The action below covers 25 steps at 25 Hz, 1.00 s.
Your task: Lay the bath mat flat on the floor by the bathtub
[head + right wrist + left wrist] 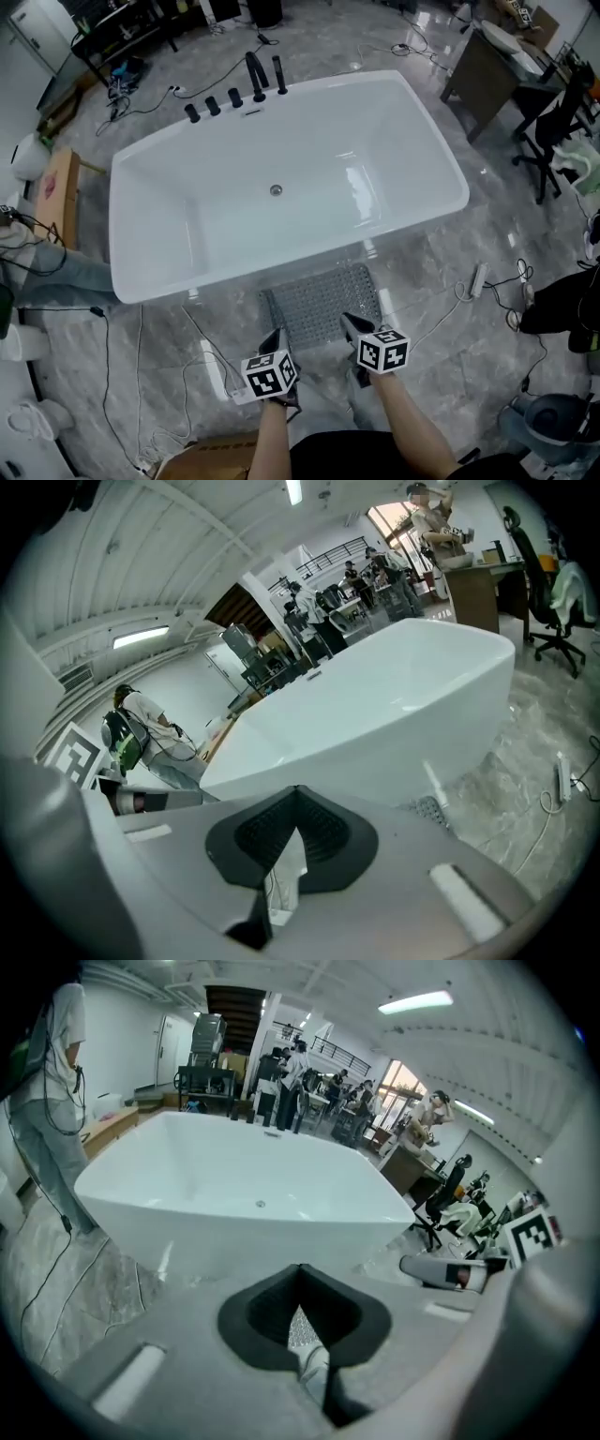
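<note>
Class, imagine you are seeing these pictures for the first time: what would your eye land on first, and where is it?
A big white bathtub fills the middle of the head view, on a shiny grey floor. A grey bath mat lies flat before its near side, with the left gripper and right gripper, each carrying a black-and-white marker cube, at the mat's near edge.

No words, numbers or brand names can be read anywhere. The only print is the black-and-white square markers on the left gripper (274,338) and right gripper (352,325), lower middle.
</note>
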Motion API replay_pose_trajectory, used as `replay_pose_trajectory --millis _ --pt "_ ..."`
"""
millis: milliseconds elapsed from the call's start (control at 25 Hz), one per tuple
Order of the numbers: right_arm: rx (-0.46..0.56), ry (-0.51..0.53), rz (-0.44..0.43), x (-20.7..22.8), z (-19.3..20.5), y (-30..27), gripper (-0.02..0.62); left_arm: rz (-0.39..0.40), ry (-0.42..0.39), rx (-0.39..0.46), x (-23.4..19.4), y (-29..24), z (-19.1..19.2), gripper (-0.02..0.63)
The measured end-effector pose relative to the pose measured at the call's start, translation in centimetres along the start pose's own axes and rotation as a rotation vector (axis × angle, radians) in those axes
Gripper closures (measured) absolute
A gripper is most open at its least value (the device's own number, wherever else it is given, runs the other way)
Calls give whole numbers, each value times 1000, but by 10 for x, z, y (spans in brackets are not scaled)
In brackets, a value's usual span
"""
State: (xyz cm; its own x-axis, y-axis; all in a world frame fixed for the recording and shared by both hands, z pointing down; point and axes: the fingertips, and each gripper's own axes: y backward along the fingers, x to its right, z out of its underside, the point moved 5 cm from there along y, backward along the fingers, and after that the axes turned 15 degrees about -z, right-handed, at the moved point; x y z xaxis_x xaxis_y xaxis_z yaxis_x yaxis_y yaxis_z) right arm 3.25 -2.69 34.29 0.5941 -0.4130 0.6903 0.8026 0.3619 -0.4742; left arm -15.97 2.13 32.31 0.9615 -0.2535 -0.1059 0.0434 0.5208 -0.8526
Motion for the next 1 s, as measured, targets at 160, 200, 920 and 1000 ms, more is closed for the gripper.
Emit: replay_pose_trajectory --millis 160,200,920,1000 --pt "104 35 -22 -29 -37 11 589 12 25 105 4 34 -43 601" --pt "117 48 -25 -36 -45 13 589 17 31 128 7 42 -53 601" --pt "421 533 -102 -179 -221 107 589 160 -73 575 78 200 -197 601" --pt "454 611 -96 -201 -235 116 589 156 -81 633 77 217 -207 601"
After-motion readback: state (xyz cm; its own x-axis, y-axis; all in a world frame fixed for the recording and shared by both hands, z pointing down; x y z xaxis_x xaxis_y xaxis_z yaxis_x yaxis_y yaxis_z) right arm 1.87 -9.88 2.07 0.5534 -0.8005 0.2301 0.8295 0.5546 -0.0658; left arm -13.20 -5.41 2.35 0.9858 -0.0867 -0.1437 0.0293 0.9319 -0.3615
